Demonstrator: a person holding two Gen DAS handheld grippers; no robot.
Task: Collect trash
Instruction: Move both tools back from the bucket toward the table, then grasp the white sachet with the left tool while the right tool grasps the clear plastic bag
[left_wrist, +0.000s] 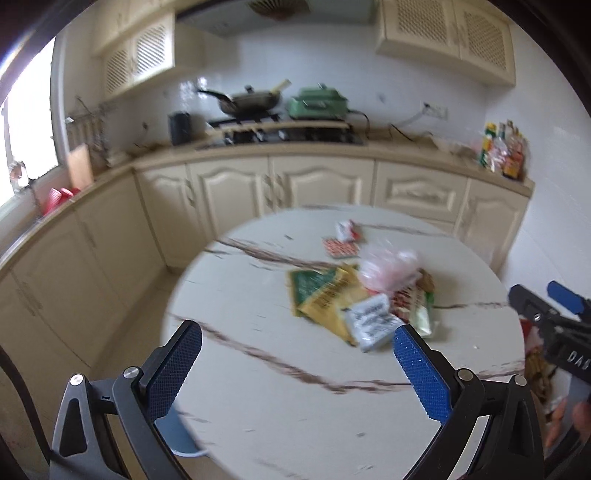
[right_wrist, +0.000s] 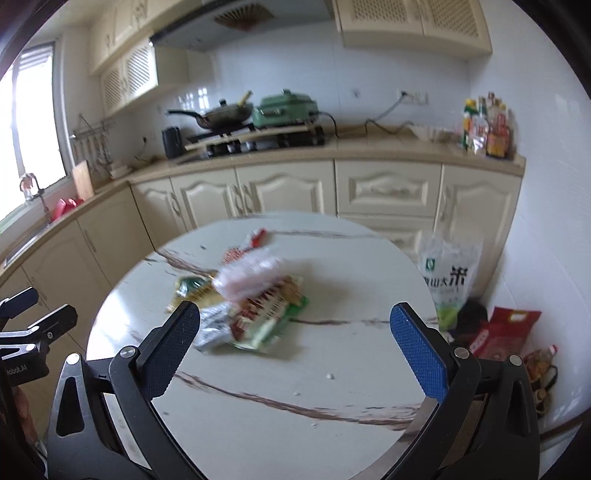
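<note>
Both grippers empty: left gripper (left_wrist: 297, 363) and right gripper (right_wrist: 295, 349) spread wide above round white marble-veined table (right_wrist: 351, 266) | trash: loose heap of crumpled snack wrappers (right_wrist: 255, 306) mid-table, ahead of my fingers, untouched | progress: nothing collected, whole heap left

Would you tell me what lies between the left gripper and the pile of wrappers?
Only bare marble tabletop, seen in the left wrist view, separates the open left gripper from the wrapper pile.

Home kitchen, judging by cream cabinets (left_wrist: 229, 192) and counter at 12 o'clock, wok (left_wrist: 251, 100) on stove (left_wrist: 280, 133), sink tap (right_wrist: 31, 188) at 9, marble table (left_wrist: 258, 369) nearest.
</note>
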